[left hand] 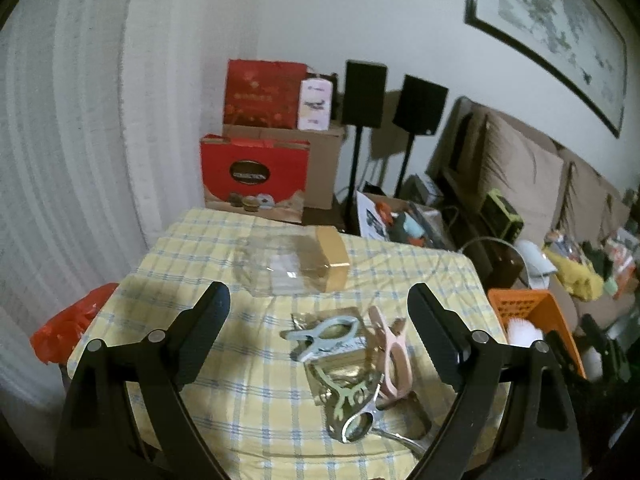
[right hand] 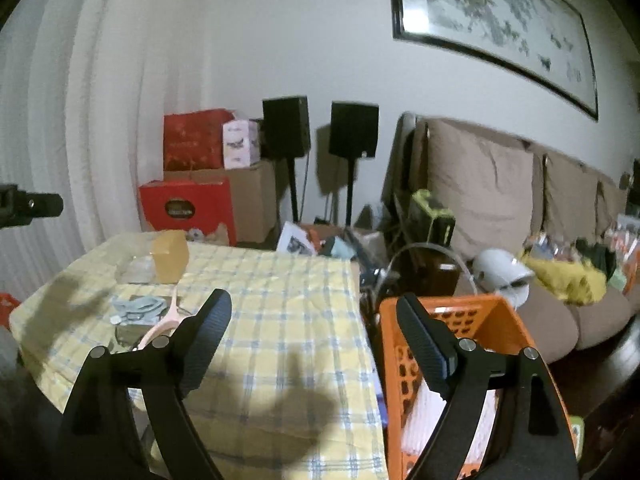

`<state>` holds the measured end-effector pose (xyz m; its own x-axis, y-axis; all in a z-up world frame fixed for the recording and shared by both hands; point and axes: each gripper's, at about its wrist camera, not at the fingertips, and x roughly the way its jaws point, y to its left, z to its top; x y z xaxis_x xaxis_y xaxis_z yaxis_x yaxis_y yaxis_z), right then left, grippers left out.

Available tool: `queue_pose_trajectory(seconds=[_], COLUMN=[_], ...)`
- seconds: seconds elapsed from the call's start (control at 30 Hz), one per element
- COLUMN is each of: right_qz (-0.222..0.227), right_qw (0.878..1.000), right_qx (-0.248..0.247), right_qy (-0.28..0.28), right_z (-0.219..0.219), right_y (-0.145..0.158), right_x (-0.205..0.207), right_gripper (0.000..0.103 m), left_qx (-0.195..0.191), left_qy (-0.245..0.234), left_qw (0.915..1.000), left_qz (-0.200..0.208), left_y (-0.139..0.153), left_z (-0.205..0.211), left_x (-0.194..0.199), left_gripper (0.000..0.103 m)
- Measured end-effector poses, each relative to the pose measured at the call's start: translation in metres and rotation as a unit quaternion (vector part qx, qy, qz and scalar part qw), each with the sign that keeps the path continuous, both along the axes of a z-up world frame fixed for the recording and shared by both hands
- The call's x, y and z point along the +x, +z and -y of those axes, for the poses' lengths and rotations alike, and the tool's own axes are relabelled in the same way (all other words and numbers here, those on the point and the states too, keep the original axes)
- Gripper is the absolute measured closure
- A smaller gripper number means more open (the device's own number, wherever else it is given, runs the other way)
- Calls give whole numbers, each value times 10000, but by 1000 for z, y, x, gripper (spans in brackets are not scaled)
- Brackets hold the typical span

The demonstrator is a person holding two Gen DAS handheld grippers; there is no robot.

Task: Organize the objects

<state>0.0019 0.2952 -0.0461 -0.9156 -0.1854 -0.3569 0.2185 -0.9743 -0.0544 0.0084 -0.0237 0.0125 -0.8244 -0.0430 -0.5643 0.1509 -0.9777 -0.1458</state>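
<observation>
Both views, present moment. Left tongs (left hand: pixel 318 308) stand wide with nothing between the pads, above a heap on the checked bench (left hand: pixel 248 400): a blue clip (left hand: pixel 324 336), a pink clip (left hand: pixel 390 350), scissors (left hand: pixel 360 424) and a gold packet (left hand: pixel 340 376), overlapping one another. Right tongs (right hand: pixel 314 316) also stand wide and empty, over the bench edge beside the orange basket (right hand: pixel 516 332). Likely hazard: because the pieces are stacked, closing on one clip could drag its neighbours or tip the scissors off the near bench edge.
</observation>
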Motion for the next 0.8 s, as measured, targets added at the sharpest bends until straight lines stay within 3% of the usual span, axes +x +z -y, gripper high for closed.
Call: queue_pose_trajectory(seconds=[0.07, 0.17, 0.37, 0.57, 0.67, 0.8], right_qz=[-312, -802, -1340, -1351, -1237, -885], right_qw=[9994, 9965, 9883, 9872, 9878, 9932], right_qx=[111, 208, 725, 837, 845, 388], right_qy=[-61, -109, -115, -111, -434, -653], right_z=[5, 10, 24, 28, 22, 1], right_y=[3, 9, 10, 8, 8, 8], right_x=[8, 19, 31, 31, 26, 14], right_gripper=[14, 0, 1, 1, 1, 1], left_qx=[45, 34, 72, 30, 54, 18], left_qy=[21, 16, -20, -87, -85, -126], left_qw=[10000, 10000, 10000, 10000, 9999, 9999], left_qz=[-24, -22, -32, 5, 36, 57], left_y=[-1, -2, -2, -4, -6, -8], left_z=[3, 5, 5, 0, 0, -4], left_x=[0, -2, -1, -4, -5, -5], left_gripper=[14, 14, 14, 14, 14, 14])
